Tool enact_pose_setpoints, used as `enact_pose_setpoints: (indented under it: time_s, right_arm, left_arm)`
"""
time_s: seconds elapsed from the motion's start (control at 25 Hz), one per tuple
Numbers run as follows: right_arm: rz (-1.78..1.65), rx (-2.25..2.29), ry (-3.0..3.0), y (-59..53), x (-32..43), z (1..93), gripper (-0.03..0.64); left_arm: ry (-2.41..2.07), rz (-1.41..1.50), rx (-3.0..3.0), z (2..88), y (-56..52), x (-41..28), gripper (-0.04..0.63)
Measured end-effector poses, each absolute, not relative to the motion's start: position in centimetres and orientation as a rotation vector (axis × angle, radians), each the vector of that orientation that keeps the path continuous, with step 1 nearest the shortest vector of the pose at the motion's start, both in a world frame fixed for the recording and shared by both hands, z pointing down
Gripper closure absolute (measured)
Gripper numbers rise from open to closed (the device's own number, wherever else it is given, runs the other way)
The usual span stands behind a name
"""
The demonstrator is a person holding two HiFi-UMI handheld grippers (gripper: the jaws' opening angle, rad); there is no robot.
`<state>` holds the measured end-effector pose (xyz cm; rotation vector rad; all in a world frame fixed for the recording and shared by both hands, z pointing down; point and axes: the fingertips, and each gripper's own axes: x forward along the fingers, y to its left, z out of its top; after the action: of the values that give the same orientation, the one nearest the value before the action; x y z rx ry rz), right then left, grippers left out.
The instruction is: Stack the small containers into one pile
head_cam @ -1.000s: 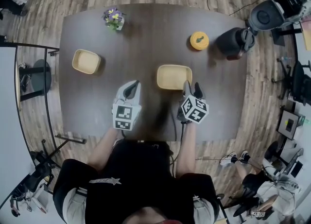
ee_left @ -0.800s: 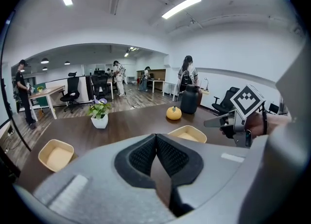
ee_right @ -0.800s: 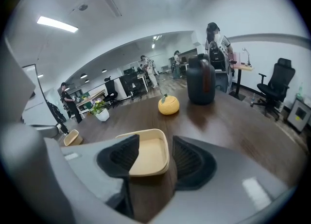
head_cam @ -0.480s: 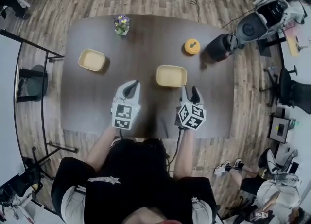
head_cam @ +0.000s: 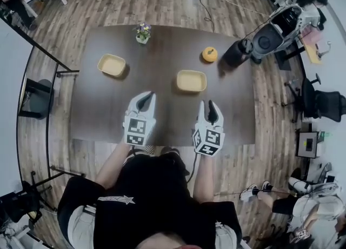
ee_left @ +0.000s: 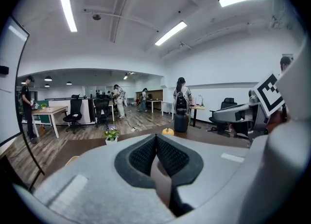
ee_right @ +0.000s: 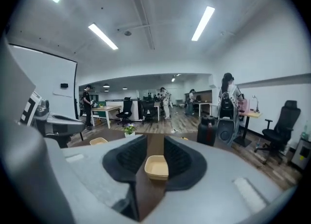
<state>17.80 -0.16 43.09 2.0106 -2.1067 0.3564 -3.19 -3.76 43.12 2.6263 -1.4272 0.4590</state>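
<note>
Two pale-yellow containers sit apart on the dark table, with both grippers near the front edge.
The nearer container is a shallow, open-topped rectangular tub with rounded corners. It sits mouth up, its long axis running left to right across the table, ahead of the right gripper, whose jaws are apart and closing with nothing between the pads. The matching second container sits well off to the left, slightly skewed. The left gripper has its jaws together, holding nothing.

Bare counter lies open between the left container and the right container; the flower pot stands beyond.
</note>
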Motion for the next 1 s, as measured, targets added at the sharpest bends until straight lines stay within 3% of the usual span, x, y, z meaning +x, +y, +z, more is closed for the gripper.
enact_pose_setpoints:
  time_s: [0.28,1.0]
  right_arm:
    - [0.297,2.016,-2.149,5.2,14.3,42.0,0.608]
    - [0.319,1.766,-2.389,5.3,9.6,40.7,0.611]
  left_arm:
    - [-1.438,0.398,2.69,40.6,0.3,-4.2,0.584]
    - [-1.619,0.417,2.596,38.8,3.1,-6.2,0.584]
